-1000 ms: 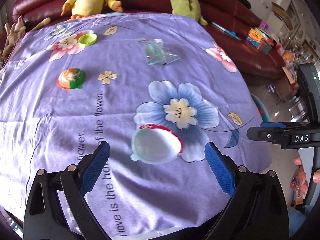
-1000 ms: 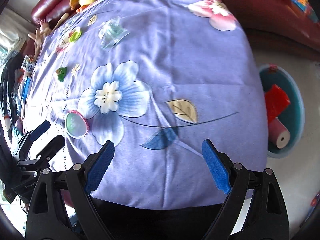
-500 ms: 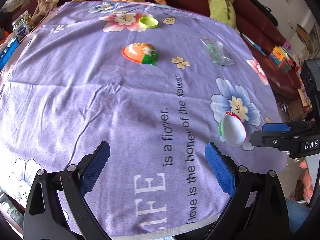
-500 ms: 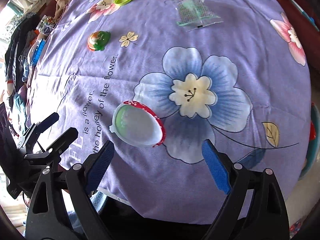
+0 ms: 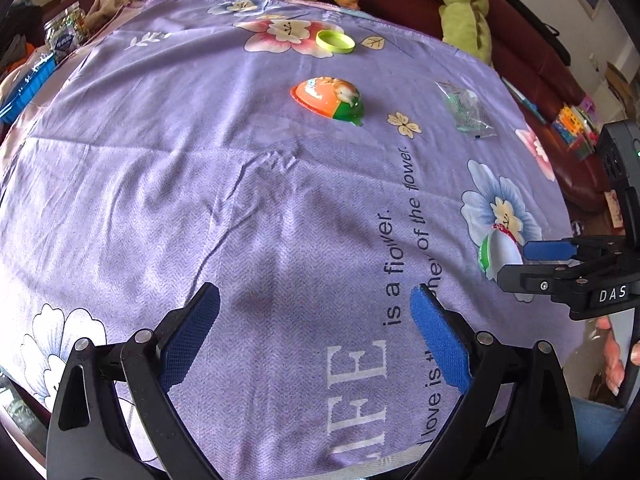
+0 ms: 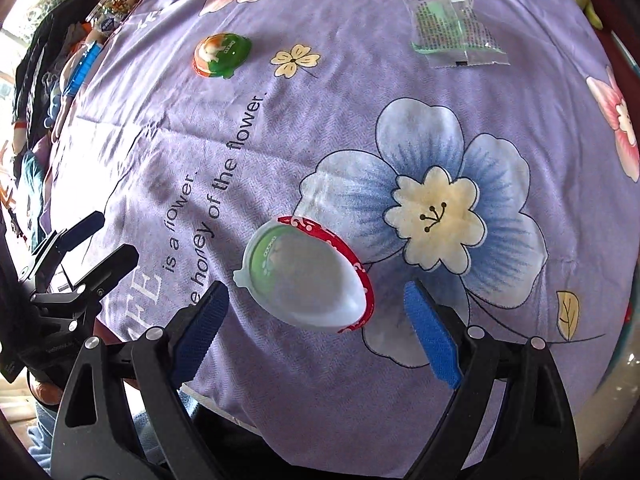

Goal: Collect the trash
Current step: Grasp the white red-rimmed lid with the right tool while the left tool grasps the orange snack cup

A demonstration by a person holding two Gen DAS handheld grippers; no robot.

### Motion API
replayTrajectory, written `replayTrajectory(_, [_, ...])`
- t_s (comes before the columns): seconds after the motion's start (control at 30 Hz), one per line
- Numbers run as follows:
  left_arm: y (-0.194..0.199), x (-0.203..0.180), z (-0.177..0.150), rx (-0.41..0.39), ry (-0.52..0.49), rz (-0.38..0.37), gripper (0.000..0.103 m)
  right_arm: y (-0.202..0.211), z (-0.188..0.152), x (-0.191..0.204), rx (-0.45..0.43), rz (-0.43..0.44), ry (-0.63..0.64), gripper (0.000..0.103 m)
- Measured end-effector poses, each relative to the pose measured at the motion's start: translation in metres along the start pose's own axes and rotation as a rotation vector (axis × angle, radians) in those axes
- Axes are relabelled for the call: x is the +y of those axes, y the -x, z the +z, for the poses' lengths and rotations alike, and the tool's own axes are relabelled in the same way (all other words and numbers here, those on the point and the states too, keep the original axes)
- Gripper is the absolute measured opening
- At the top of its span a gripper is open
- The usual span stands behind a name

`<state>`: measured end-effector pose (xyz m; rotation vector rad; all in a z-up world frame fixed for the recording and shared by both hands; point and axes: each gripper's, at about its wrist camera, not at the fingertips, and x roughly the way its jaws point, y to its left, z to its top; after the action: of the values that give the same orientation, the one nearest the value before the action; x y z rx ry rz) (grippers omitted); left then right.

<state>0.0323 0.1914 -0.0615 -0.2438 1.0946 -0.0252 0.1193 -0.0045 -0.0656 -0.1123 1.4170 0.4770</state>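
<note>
The cup [image 6: 306, 276] is best approached squarely and pinched across its rim by the spread right tongs [image 6: 316, 330], while the left tongs [image 5: 316, 336] are kept spread and clear.

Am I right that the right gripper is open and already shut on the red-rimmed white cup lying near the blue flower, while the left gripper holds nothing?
Not quite. The right wrist view shows the right gripper open, with the red-rimmed white cup lying free on the cloth just ahead of its fingers, near the blue flower; nothing is gripped yet. The left gripper does hold nothing.
</note>
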Motion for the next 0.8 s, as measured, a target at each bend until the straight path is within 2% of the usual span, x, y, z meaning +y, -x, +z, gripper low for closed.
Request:
replayTrajectory(0.23, [-0.005,0.009,0.003,0.016,0.017,0.018,0.096,-0.012,0.002,0.013,0.006,-0.004,0.068,0.085])
replayTrajectory(0.27, [-0.006,0.009,0.005,0.017,0.015,0.019,0.096,-0.013,0.003,0.014,0.000,-0.013,0.073,0.079])
replayTrajectory(0.3, [-0.007,0.008,0.007,0.019,0.013,0.020,0.096,-0.014,0.003,0.014,-0.005,-0.018,0.078,0.069])
replayTrajectory(0.43, [-0.014,0.003,0.019,0.025,-0.004,0.022,0.096,-0.010,0.005,0.007,-0.032,-0.034,0.066,0.069])
replayTrajectory(0.6, [-0.026,-0.007,0.046,0.028,-0.034,0.026,0.096,0.003,0.024,-0.017,-0.078,-0.016,-0.014,0.069])
replayTrajectory(0.8, [-0.046,-0.017,0.092,0.007,-0.096,0.063,0.096,0.004,0.053,-0.049,-0.087,0.016,-0.124,0.069])
